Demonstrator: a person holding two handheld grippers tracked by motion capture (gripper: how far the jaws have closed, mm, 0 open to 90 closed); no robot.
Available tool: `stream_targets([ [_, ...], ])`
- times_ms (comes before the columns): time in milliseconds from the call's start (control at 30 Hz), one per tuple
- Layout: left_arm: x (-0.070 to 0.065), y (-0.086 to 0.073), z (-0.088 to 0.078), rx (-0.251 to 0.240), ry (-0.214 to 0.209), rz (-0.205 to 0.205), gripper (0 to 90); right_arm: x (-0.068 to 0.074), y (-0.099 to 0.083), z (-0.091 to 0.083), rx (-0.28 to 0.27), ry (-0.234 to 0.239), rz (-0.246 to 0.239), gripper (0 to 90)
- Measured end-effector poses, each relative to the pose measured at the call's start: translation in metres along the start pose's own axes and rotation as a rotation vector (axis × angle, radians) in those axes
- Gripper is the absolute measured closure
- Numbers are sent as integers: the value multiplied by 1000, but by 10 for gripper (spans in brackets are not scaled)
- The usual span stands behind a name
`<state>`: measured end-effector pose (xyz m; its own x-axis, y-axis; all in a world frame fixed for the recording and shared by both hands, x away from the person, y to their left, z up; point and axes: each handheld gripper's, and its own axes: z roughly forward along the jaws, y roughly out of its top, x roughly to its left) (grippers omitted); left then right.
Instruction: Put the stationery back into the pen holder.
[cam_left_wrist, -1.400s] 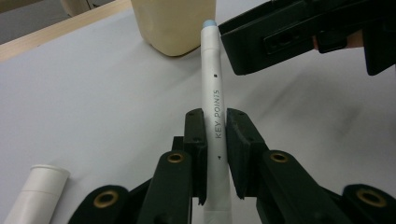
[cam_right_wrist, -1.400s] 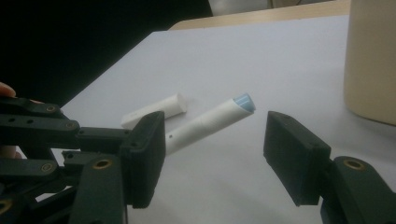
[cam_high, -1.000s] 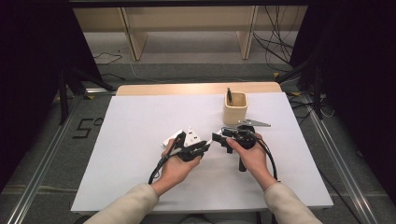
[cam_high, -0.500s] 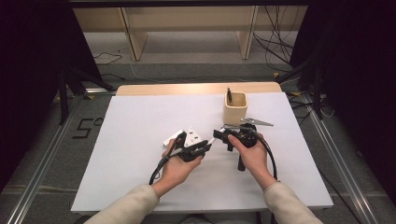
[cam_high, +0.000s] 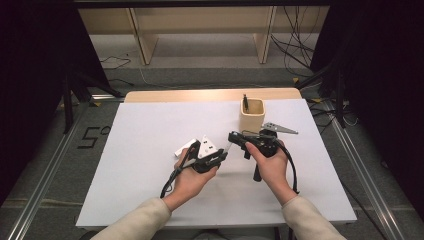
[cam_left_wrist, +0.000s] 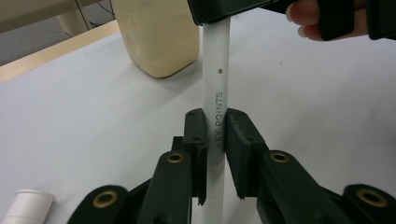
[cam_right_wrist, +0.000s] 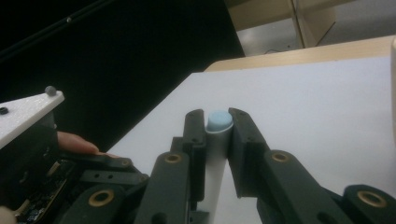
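both tongs are on the same thing here, a slim white plastic marker pen (cam_left_wrist: 215, 112) with "key points" printed down its barrel. the left gripper (cam_high: 220, 156) is clenched round the barrel, mid-frame in the high view. the right gripper (cam_high: 234, 138) has just been closing, and its pads sit around the pale blue end (cam_right_wrist: 219, 122) of the pen. the pen's long axis runs from one gripper to the other, rising toward upper right, toward the cream pen cup (cam_high: 252, 114). a small white cap (cam_left_wrist: 27, 204) lies on the white table (cam_high: 150, 130).
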<state>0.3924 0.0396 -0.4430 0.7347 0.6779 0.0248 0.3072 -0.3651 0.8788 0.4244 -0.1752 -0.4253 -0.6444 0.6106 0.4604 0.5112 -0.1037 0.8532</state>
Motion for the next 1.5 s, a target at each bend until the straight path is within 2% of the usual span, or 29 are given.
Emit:
stream_targets([
  [233, 1, 0, 1, -13, -2, 19, 785, 2, 1, -1, -1, -2, -22, 792],
  [367, 3, 0, 2, -6, -19, 29, 776, 4, 2, -2, -4, -11, -49, 793],
  [567, 5, 0, 0, -3, -31, 32, 692, 4, 7, -7, -25, -31, -69, 793],
  [633, 7, 0, -2, 5, -34, 46, 657, 3, 9, -8, -31, -38, -74, 793],
  [733, 9, -1, -4, 6, -26, 48, 587, 3, 10, -9, -35, -51, -89, 793],
  [900, 17, -3, -12, 18, -22, 80, 467, 2, 13, -12, -40, -74, -112, 793],
  [1100, 30, -11, -25, 36, 13, 65, 359, 0, 15, -13, -42, -100, -136, 792],
  [1200, 36, -15, -31, 42, 11, 51, 345, -1, 16, -14, -44, -108, -147, 792],
  [1367, 42, -22, -38, 59, 16, 59, 326, -1, 19, -15, -49, -123, -169, 792],
  [1500, 46, -27, -42, 63, 23, 49, 319, -2, 21, -15, -51, -133, -176, 792],
])
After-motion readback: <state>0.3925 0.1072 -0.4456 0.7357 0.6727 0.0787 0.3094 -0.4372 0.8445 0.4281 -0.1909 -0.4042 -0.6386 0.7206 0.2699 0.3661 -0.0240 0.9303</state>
